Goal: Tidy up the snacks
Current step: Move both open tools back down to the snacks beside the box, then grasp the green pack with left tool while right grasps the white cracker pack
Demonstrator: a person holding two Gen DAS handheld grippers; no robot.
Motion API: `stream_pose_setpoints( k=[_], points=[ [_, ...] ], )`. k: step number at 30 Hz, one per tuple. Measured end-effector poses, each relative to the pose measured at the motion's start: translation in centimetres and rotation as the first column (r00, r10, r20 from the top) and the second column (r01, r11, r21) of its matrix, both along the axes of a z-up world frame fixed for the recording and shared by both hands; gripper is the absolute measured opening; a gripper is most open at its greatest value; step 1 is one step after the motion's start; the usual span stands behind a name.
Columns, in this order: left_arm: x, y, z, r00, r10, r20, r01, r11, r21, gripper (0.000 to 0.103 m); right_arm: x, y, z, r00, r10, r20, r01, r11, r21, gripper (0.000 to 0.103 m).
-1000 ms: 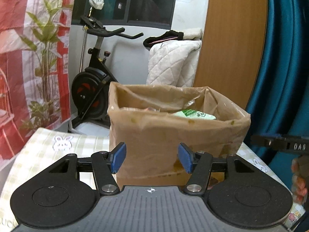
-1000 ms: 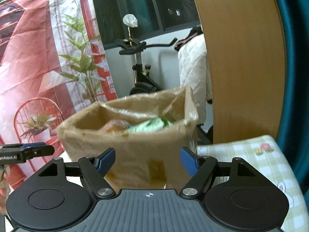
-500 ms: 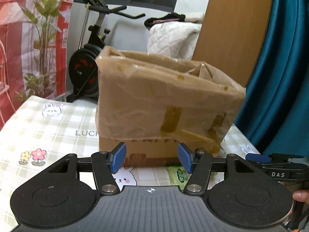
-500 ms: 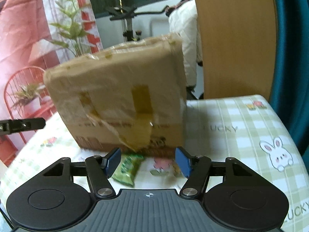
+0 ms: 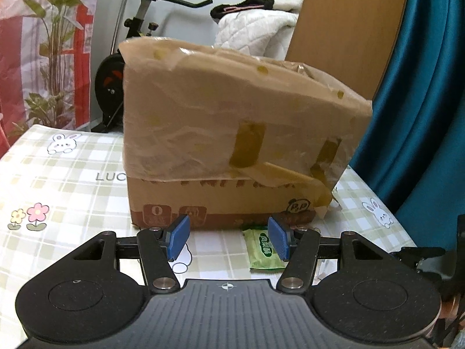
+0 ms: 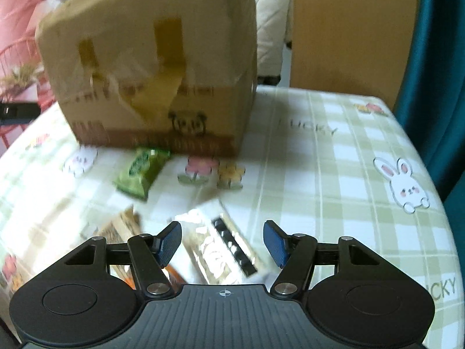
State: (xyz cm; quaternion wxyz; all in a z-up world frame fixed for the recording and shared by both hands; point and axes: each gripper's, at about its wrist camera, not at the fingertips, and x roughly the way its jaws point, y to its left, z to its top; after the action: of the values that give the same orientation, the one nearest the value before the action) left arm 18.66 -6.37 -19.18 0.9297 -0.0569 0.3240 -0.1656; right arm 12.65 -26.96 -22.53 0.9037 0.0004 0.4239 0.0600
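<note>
A taped brown cardboard box (image 5: 232, 145) stands on the checked tablecloth (image 5: 58, 174); it also shows in the right wrist view (image 6: 151, 67). A green snack packet (image 5: 263, 248) lies in front of the box, just ahead of my open, empty left gripper (image 5: 228, 240). In the right wrist view the green packet (image 6: 142, 171) lies by the box's base. My right gripper (image 6: 222, 244) is open and empty, low over a clear-and-silver snack packet (image 6: 215, 247). A brown packet (image 6: 119, 229) lies to its left.
The table's right edge (image 6: 436, 189) is rounded, with a teal curtain (image 5: 421, 87) beyond it. An exercise bike (image 5: 130, 43), a wooden panel (image 5: 343, 20) and a red banner (image 5: 29, 43) stand behind the table. The other gripper shows at the left wrist view's right edge (image 5: 421, 254).
Both grippers have dropped from above the box's open top to table level in front of it. The right one now looks down on the packets. Both stay open.
</note>
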Motion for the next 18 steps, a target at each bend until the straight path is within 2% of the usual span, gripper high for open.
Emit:
stream_pose_setpoints(
  k=[10, 18],
  points=[
    [1.2, -1.7, -2.0, 0.998, -0.035, -0.054, 0.036, 0.999, 0.014, 0.062, 0.4, 0.0, -1.1, 1.000, 0.013, -0.005, -0.013, 1.000, 0.003, 0.059],
    [4.5, -5.4, -6.2, 0.982, -0.098, -0.160, 0.099, 0.995, 0.001, 0.062, 0.6, -0.1, -1.2, 1.000, 0.012, -0.004, -0.012, 1.000, 0.017, 0.059]
  ],
)
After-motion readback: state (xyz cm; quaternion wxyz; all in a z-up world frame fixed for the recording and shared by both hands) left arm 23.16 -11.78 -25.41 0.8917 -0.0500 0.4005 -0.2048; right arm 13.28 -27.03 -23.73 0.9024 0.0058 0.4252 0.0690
